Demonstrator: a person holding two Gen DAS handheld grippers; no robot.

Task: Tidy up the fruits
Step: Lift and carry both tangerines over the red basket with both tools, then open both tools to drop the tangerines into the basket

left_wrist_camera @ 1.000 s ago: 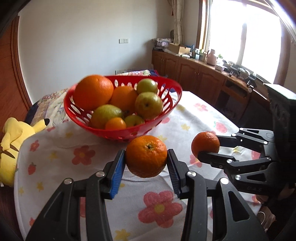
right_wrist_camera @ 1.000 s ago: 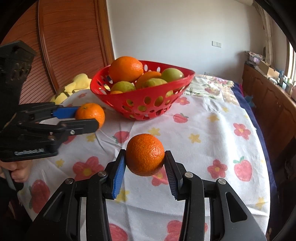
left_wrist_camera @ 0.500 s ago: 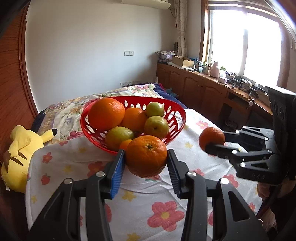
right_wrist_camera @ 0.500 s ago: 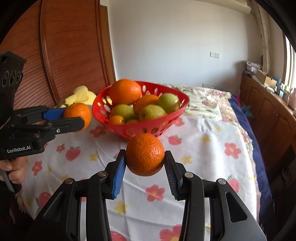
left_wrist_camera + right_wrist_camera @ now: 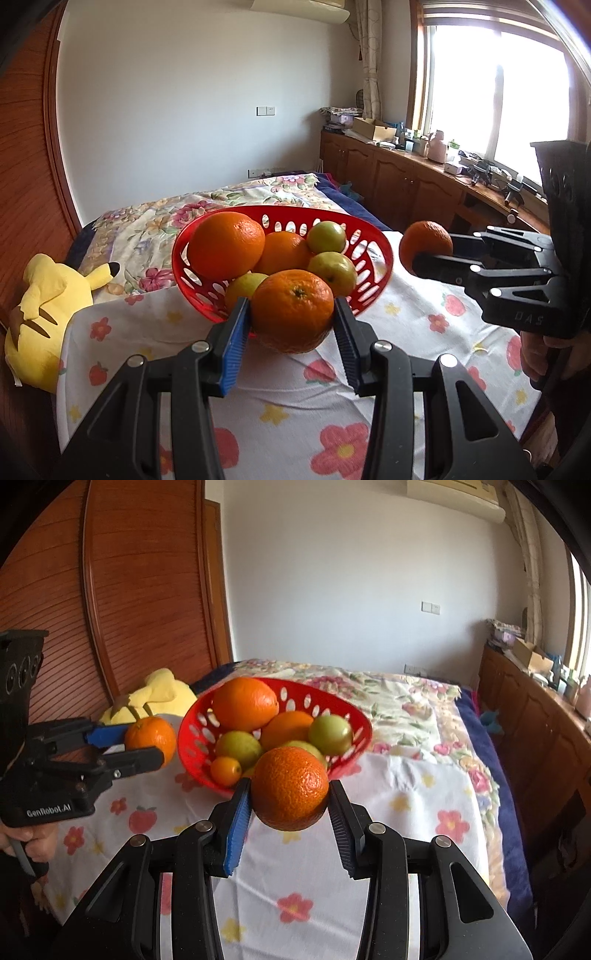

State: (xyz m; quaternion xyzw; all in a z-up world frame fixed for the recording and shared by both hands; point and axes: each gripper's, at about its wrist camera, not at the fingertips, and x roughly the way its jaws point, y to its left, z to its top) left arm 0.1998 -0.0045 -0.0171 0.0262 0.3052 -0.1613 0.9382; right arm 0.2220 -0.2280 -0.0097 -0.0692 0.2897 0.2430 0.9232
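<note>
- Orange was the theme here: the left gripper (image 5: 291, 314) had its jaws clamped on a tangerine (image 5: 292, 310), blue pad on one side and black pad on the other, held up in the air just in front of the basket (image 5: 373, 258).
- Same deal on the other side: the right gripper (image 5: 290, 797) was closed tight on a second tangerine (image 5: 290, 788), also up off the tablecloth (image 5: 406, 812) and right at the near rim of the basket.
- Each gripper showed up in the other's camera too, one on either side of the basket with its fruit about level with the rim.
- The tablecloth was white with pink flowers and strawberries.
- The red basket sat on it a bit further back, already loaded: a big orange (image 5: 226, 245) on top at the left, another orange (image 5: 282, 253) behind it, a few green fruits (image 5: 332, 271) and one tiny orange one (image 5: 225, 770).
- Further off, a yellow plush (image 5: 40, 317) lay at the left by the wood panelling.
- Behind it all was a bed with a floral cover (image 5: 399, 698), and wooden cabinets (image 5: 399, 181) under the window.
</note>
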